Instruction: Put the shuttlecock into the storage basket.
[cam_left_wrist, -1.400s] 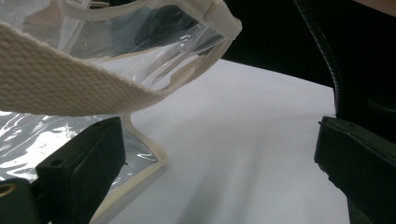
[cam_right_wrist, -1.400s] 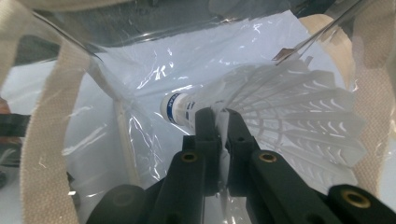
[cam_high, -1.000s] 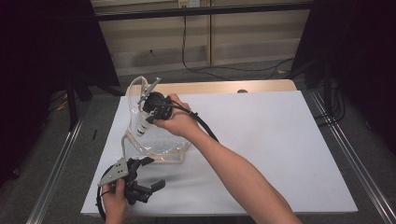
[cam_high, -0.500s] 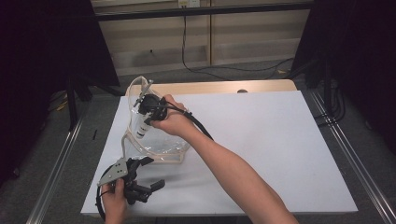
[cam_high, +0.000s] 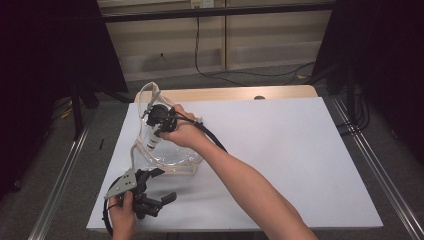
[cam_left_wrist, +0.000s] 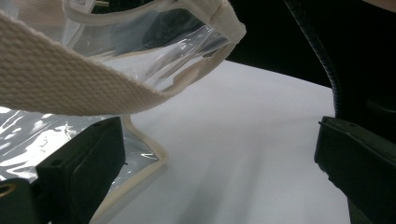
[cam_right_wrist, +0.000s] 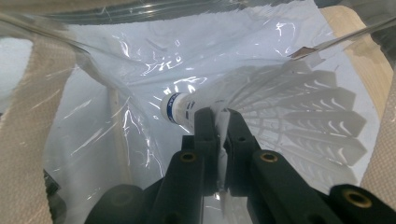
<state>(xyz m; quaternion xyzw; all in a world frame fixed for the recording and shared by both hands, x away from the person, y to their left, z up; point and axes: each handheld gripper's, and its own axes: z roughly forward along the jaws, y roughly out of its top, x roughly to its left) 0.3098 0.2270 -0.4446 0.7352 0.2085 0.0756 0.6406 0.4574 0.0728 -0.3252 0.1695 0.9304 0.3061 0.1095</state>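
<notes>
One white feathered shuttlecock (cam_right_wrist: 280, 112) with a blue-banded cork base is pinched by a feather between the nearly closed jaws of the right gripper (cam_right_wrist: 219, 123), inside the mouth of one clear plastic tote bag (cam_high: 170, 155) trimmed with cream webbing. The bag stands at the near left of the table, one cream strap (cam_left_wrist: 70, 79) looping above the left gripper (cam_high: 150, 192), whose jaws stand wide apart with nothing between them, just beside the bag's lower corner. One white rectangular tabletop (cam_high: 280, 150) carries everything; beyond it lie grey floor, dark curtains, a pale wall and black cables.
</notes>
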